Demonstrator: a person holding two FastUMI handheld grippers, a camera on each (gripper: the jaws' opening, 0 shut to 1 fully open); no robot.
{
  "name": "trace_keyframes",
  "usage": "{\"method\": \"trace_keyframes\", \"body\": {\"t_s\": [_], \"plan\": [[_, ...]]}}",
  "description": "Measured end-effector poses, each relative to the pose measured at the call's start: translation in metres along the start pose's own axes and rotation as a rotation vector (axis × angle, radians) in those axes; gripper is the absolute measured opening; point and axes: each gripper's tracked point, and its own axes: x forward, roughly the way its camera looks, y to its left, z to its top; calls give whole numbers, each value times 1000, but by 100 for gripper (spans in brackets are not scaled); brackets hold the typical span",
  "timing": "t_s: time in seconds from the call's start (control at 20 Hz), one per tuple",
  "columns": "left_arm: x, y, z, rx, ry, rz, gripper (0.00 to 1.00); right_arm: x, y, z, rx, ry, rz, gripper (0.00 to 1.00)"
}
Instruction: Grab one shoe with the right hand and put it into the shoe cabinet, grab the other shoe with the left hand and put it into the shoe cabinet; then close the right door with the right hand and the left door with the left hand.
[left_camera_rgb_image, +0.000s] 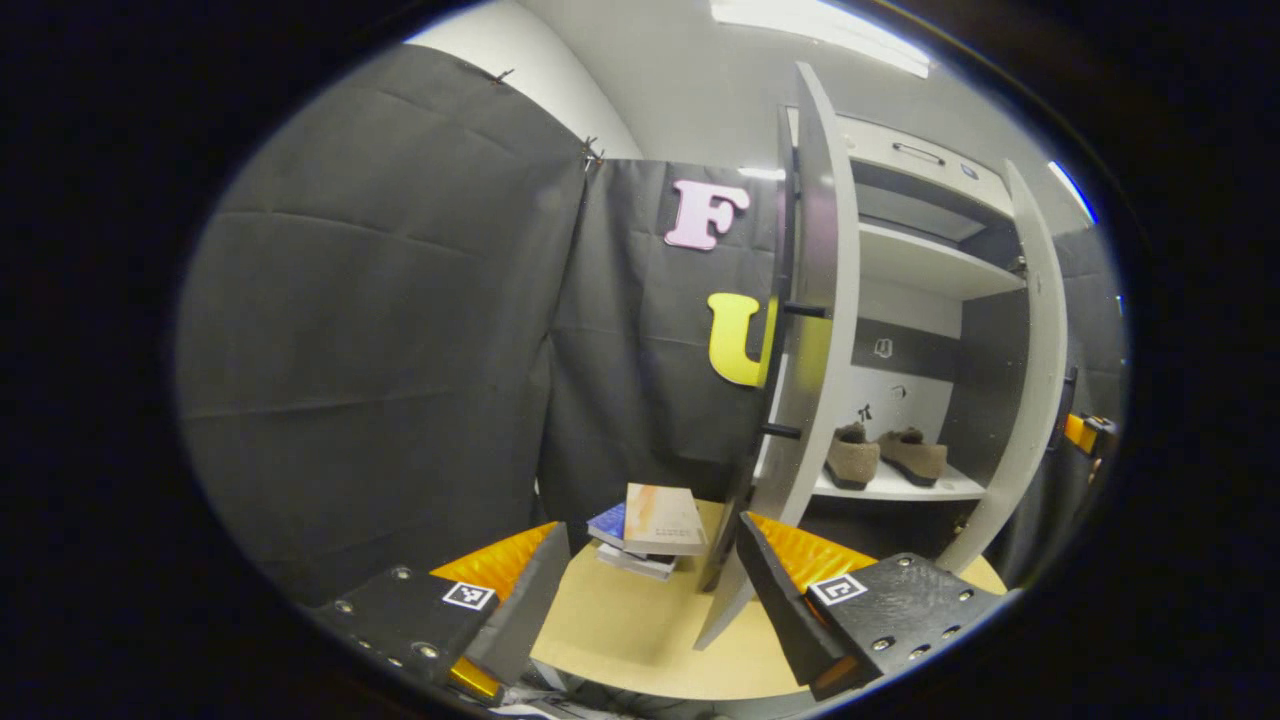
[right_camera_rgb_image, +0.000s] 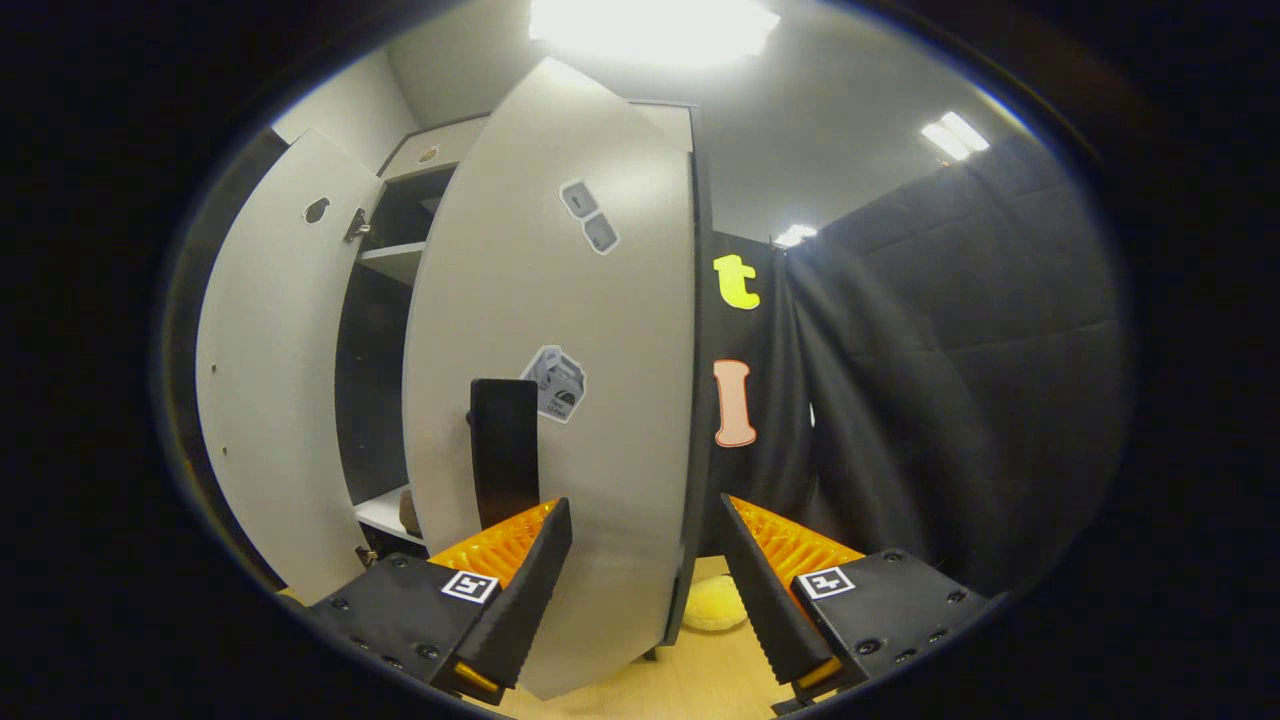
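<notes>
Shoe cabinet (left_camera_rgb_image: 905, 260), pale grey, standing on a tan counter (left_camera_rgb_image: 620, 620); both doors ajar. Pair of brown suede shoes (left_camera_rgb_image: 885, 457), side by side on the cabinet's lower shelf (left_camera_rgb_image: 890, 490), toes toward the opening. Left door (left_camera_rgb_image: 815, 330), seen edge-on in the left gripper view, with two dark handle pegs on its outer face. Left tongs (left_camera_rgb_image: 650, 590), spread wide and holding nothing, straddling the bottom edge of that door without gripping it. Stack of books (left_camera_rgb_image: 650, 530), on the counter just left of the cabinet. Right door (right_camera_rgb_image: 560, 400), in the right gripper view swung partly across the cabinet front, bearing small stickers and a dark vertical handle (right_camera_rgb_image: 503, 450). Right tongs (right_camera_rgb_image: 640, 580), wide apart and empty, close before this door's lower free edge. Yellow plush item (right_camera_rgb_image: 715, 605), on the counter beside the cabinet's base, partly hidden.
</notes>
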Motion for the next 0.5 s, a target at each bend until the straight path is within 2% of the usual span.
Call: {"method": "trace_keyframes", "body": {"t_s": [0.25,0.5], "plan": [[1,16,-1,13,8,38,100,23,32,1,-26,-2,40,93],[11,27,4,17,6,61,100,28,32,-1,-14,-3,43,93]]}}
